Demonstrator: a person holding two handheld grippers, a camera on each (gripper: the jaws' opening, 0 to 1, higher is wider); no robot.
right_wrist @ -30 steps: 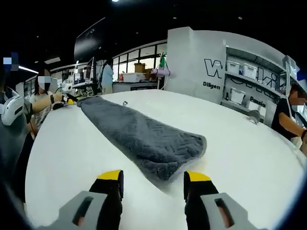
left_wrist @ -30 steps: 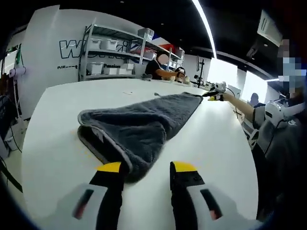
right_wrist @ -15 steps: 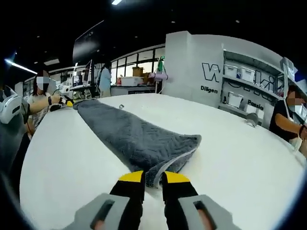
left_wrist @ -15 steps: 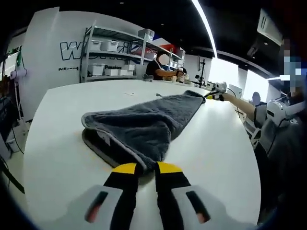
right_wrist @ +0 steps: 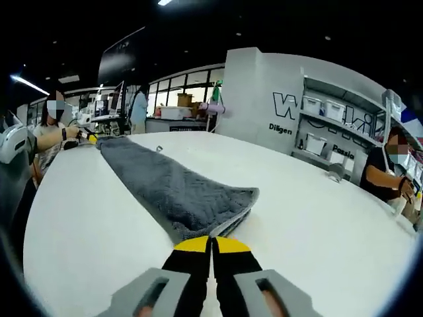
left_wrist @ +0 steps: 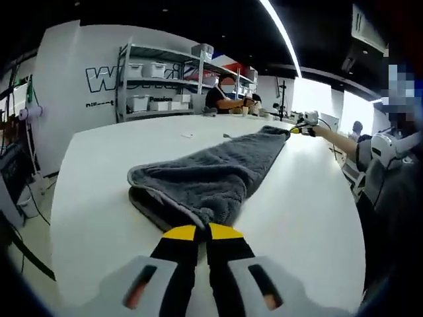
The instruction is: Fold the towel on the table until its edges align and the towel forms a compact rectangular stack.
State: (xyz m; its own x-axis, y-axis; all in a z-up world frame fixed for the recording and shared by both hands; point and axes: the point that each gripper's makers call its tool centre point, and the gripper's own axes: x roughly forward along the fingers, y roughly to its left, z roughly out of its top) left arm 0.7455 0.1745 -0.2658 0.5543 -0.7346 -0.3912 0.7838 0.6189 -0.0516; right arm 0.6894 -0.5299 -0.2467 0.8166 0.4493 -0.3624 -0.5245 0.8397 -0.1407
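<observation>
In the left gripper view, the left gripper (left_wrist: pixel 195 232) had its yellow-tipped jaws pressed together on the near corner of a grey towel (left_wrist: pixel 211 173), which lay folded lengthwise along a white table (left_wrist: pixel 92 178). The right gripper (left_wrist: pixel 303 128) held the towel's far end.

In the right gripper view, the right gripper (right_wrist: pixel 212 245) was clamped on the towel's (right_wrist: pixel 173 188) near edge, jaws nearly touching. The towel stretched away across the table (right_wrist: pixel 310 218) toward the left gripper (right_wrist: pixel 84 135).

white table (left_wrist: pixel 92 172), folded grey towel (left_wrist: pixel 211 168) lying on it
</observation>
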